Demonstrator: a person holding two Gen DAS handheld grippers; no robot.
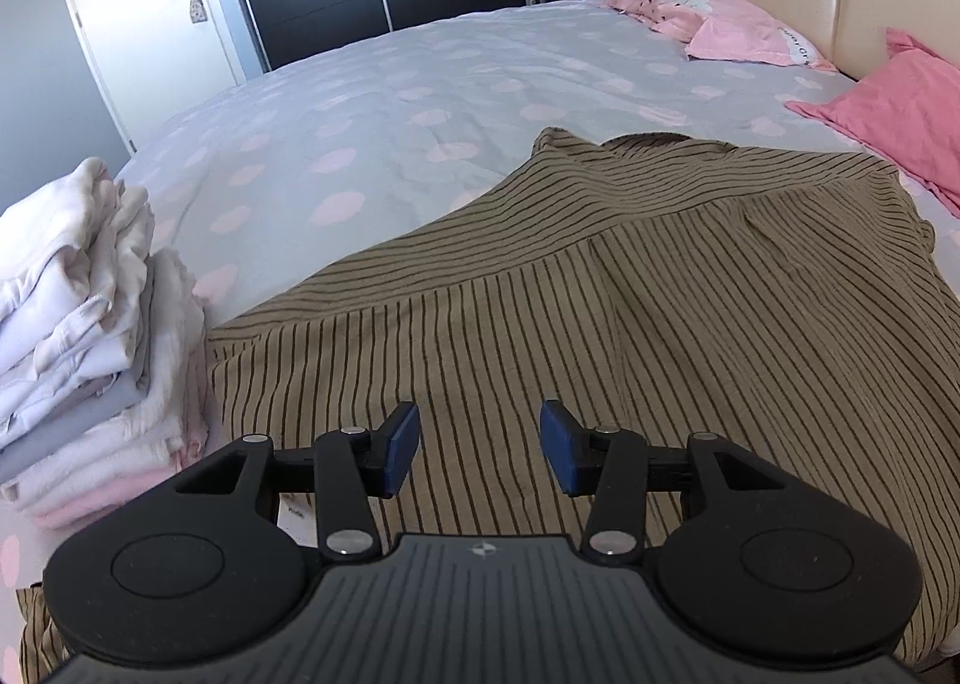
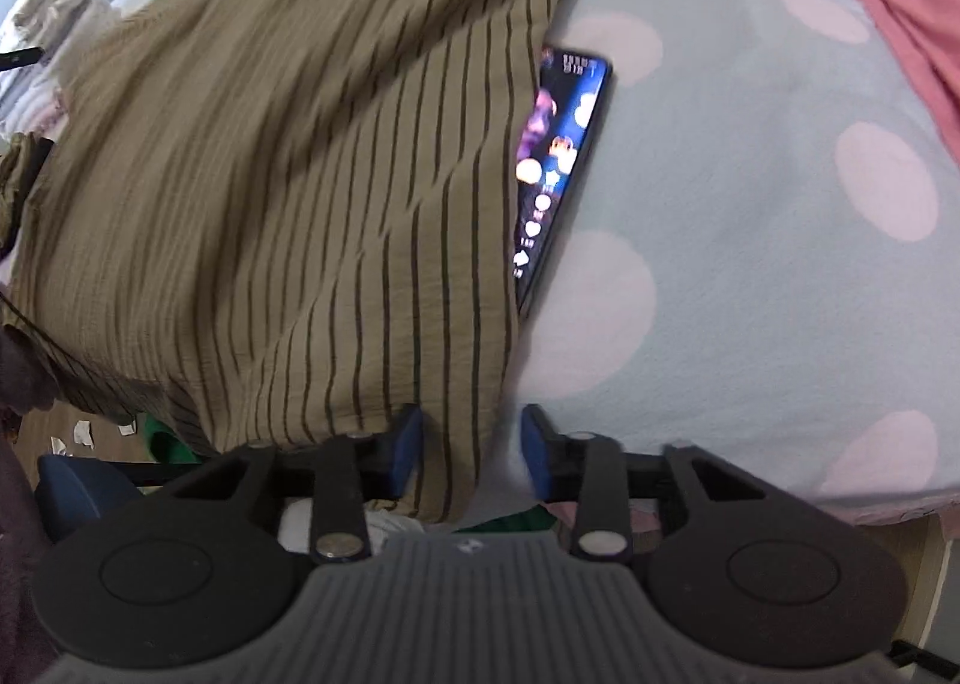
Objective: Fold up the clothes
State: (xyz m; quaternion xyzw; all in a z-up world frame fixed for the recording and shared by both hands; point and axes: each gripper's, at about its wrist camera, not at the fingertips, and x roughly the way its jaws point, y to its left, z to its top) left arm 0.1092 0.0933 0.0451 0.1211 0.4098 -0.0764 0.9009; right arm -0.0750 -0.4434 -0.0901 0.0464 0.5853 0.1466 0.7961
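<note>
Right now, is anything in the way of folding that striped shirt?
Yes. A lit phone lies on the bed, partly tucked under the striped shirt edge, just beyond the right hand-held gripper.

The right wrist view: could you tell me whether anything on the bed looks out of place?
Yes: a phone with its screen lit lies on the bedspread, half hidden beneath the edge of the striped shirt. It could get folded into the garment.
</note>
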